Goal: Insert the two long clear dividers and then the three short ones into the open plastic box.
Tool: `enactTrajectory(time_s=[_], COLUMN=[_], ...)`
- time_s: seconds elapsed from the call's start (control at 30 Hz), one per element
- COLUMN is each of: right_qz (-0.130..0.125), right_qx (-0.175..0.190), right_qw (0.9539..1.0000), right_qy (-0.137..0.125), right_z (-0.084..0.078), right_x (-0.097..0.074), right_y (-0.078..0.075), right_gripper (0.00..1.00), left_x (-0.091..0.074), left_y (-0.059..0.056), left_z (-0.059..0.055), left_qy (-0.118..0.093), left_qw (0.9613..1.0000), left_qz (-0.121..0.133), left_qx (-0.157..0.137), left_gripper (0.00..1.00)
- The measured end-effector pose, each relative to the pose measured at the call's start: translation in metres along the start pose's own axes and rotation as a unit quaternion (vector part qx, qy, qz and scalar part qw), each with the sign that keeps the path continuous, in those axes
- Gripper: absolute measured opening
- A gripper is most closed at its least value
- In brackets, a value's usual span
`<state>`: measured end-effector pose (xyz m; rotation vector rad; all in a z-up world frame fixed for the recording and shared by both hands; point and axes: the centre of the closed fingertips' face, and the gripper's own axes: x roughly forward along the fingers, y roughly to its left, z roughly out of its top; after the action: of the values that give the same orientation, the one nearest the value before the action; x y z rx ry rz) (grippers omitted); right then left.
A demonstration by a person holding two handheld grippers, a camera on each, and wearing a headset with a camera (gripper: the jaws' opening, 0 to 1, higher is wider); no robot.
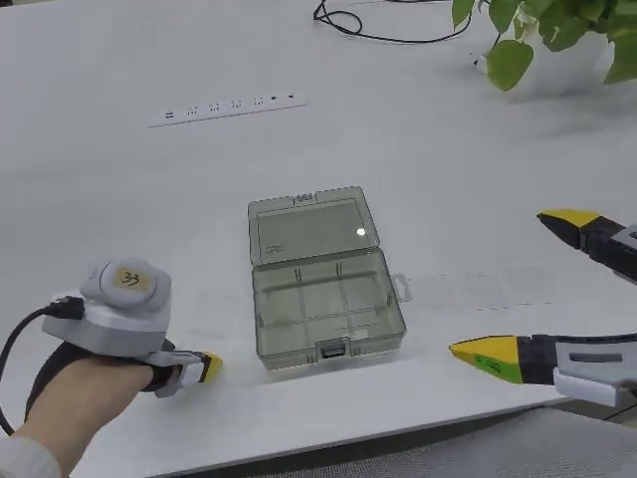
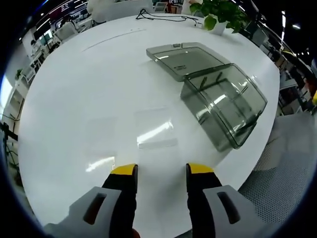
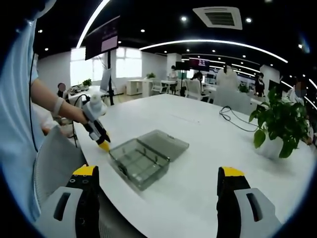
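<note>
The left hand-held gripper [image 2: 161, 171] holds its yellow-tipped jaws apart over the white counter [image 2: 89, 74], nothing between them. Just ahead lie faint clear dividers [image 2: 155, 128], flat on the surface. Up and to the right stands the smoky plastic box [image 2: 223, 104], its lid [image 2: 185, 59] laid back. A leafy plant [image 2: 218, 15] stands beyond.

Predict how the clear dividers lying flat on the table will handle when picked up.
The clear dividers look thin and flat, so probably light and hard to get jaws under. Their glossy sheen suggests slippery plastic on the smooth table.
</note>
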<state>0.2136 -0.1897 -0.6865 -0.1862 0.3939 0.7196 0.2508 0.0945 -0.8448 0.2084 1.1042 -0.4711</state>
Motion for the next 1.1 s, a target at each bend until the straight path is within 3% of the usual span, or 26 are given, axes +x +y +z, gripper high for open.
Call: enactTrajectory(time_s=[0.23,0.8,1.1], right_qz=[0.010,0.046,0.052], right_qx=[0.002,-0.001,0.010], right_qw=[0.9999,0.9989,0.9985], right_qy=[-0.001,-0.010,-0.015], right_z=[0.002,0.013,0.021], right_x=[0.003,0.022,0.028], right_y=[0.001,0.015,0.020], right_gripper=[1.00,0.99,0.99], left_x=[0.001,0.000,0.002], left_y=[0.000,0.002,0.006], left_z=[0.000,0.001,0.001], left_qy=[0.013,0.003,-0.001], left_qw=[0.9993,0.9994,0.9994], left_qz=[0.024,0.029,0.029], left_qx=[0.027,0.018,0.018], left_gripper=[0.36,0.32,0.32])
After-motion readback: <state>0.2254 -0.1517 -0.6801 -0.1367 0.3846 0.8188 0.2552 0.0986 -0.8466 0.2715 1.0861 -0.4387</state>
